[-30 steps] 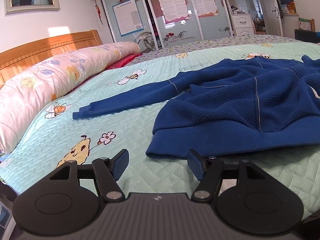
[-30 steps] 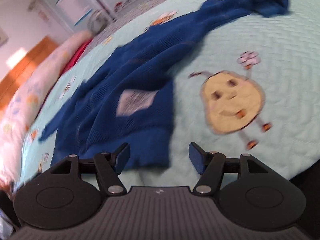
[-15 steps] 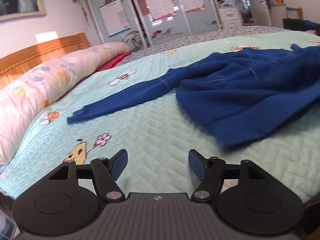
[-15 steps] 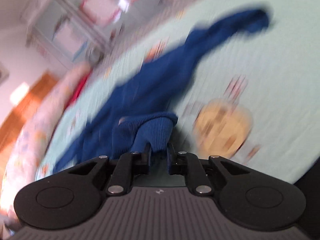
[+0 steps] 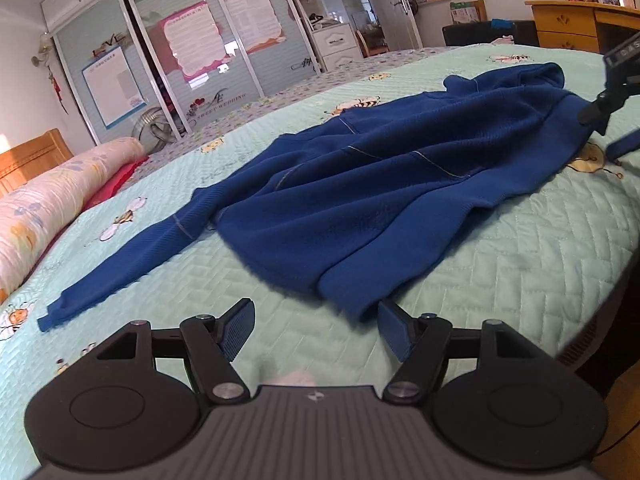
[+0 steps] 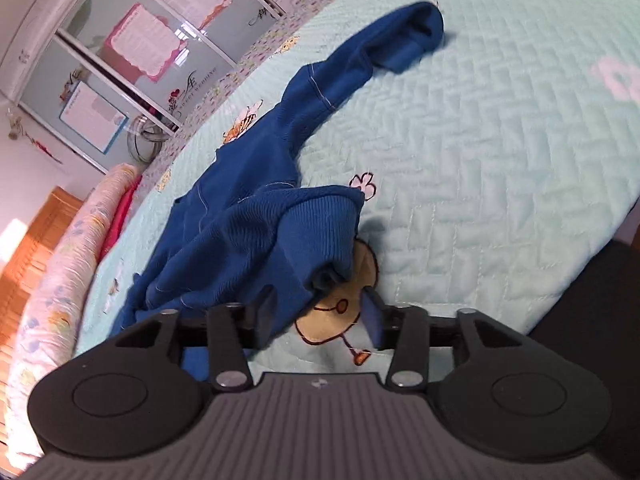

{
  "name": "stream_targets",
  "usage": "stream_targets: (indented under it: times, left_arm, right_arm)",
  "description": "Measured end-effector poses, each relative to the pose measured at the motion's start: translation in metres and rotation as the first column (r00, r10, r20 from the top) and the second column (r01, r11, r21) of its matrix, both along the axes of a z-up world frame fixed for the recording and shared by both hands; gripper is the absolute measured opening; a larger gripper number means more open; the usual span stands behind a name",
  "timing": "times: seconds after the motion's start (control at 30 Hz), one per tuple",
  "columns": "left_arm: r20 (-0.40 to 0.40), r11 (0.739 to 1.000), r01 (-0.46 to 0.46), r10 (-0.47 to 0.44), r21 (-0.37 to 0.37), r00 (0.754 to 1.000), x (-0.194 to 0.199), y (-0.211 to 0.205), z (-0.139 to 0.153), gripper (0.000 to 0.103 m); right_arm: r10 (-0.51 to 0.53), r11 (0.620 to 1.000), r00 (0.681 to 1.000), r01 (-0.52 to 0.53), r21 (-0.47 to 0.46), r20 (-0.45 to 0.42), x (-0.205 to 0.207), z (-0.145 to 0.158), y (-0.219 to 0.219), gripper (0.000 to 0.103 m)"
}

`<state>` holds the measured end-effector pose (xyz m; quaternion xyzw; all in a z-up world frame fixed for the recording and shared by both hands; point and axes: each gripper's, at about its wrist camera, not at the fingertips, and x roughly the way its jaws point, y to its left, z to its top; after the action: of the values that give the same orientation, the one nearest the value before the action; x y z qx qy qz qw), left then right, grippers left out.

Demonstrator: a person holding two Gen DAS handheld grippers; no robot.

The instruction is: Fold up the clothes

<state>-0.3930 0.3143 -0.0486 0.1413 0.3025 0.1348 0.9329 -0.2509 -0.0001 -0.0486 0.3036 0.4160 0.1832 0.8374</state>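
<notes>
Both claws, left gripper [image 5: 314, 330] and right gripper [image 6: 316, 314], gape empty beside the blue sweater [image 5: 380, 184], which sprawls rumpled, sleeves out, no neat fold showing.

The blue sweatshirt [image 5: 384, 200] is soft matt knit cloth, fuzzy over the body, with a ribbed hem band [image 6: 316, 236] and pale stitching along its seams. The bedspread [image 5: 520, 248] is quilted mint cloth stitched in a herringbone relief. The left gripper [image 5: 316, 330] is matt black plastic with shiny metal pivot screws and finely ridged blue pads [image 5: 239, 330]. The headboard [image 5: 28, 160] is varnished wood; the wardrobe doors [image 5: 192, 56] are glossy frosted glass.
</notes>
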Motion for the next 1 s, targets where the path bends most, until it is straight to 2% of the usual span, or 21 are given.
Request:
stream_targets:
  times: [0.13,0.17,0.2,0.27,0.37,0.43,0.6,0.7,0.77,0.87,0.93,1.0]
  left_arm:
    - [0.019,0.999,-0.021,0.021,-0.034,1.0,0.009,0.0,-0.001,0.073]
    - [0.027,0.999,-0.025,0.026,-0.046,0.999,0.008,0.0,0.001,0.067]
    - [0.035,0.998,-0.029,0.031,-0.057,0.999,0.008,0.0,0.002,0.044]
    - [0.05,0.996,-0.036,0.04,-0.081,0.998,0.006,0.0,0.005,0.011]
    - [0.075,0.992,-0.047,0.056,-0.116,0.996,0.004,0.0,0.009,0.009]
    - [0.113,0.99,-0.061,0.076,-0.13,0.991,-0.008,0.0,0.023,0.009]
    - [0.236,0.985,-0.081,0.116,-0.153,0.965,-0.053,0.003,0.076,0.009]
    - [0.219,0.981,-0.096,0.133,-0.171,0.967,-0.069,0.011,0.087,0.01]
    - [0.14,0.976,-0.125,0.15,-0.177,0.979,-0.064,0.019,0.07,0.013]
    - [0.027,0.959,-0.224,0.232,-0.173,0.972,-0.053,0.026,0.035,0.013]
    - [0.013,0.95,-0.25,0.256,-0.186,0.967,-0.053,0.028,0.028,0.019]
    - [0.032,0.955,-0.236,0.245,-0.179,0.969,-0.056,0.025,0.035,0.03]
  right_arm:
    - [-0.008,0.999,0.999,0.01,0.052,-0.041,0.003,-0.008,-0.005,0.059]
    - [-0.008,0.998,0.999,0.011,0.061,-0.048,0.004,-0.01,-0.006,0.059]
    - [-0.007,0.998,0.999,0.01,0.066,-0.052,0.004,-0.011,-0.006,0.059]
    - [-0.002,0.998,0.999,0.005,0.068,-0.05,0.004,-0.012,-0.006,0.061]
    - [0.008,0.998,0.999,-0.005,0.064,-0.046,0.006,-0.013,-0.004,0.065]
    - [0.006,0.997,0.999,-0.002,0.074,-0.048,0.007,-0.013,-0.005,0.066]
    - [-0.049,0.992,0.998,0.052,0.111,-0.027,0.004,-0.008,-0.016,0.066]
    - [-0.067,0.988,0.998,0.067,0.138,-0.004,0.004,-0.006,-0.019,0.067]
    - [-0.059,0.987,0.998,0.059,0.147,-0.004,0.006,-0.006,-0.018,0.067]
    - [0.022,0.996,0.999,-0.018,0.09,-0.039,0.008,-0.01,0.0,0.067]
    - [0.051,0.998,0.999,-0.05,0.042,-0.016,0.006,-0.008,0.007,0.067]
    - [0.061,0.998,0.998,-0.061,0.008,0.006,0.002,-0.004,0.009,0.067]
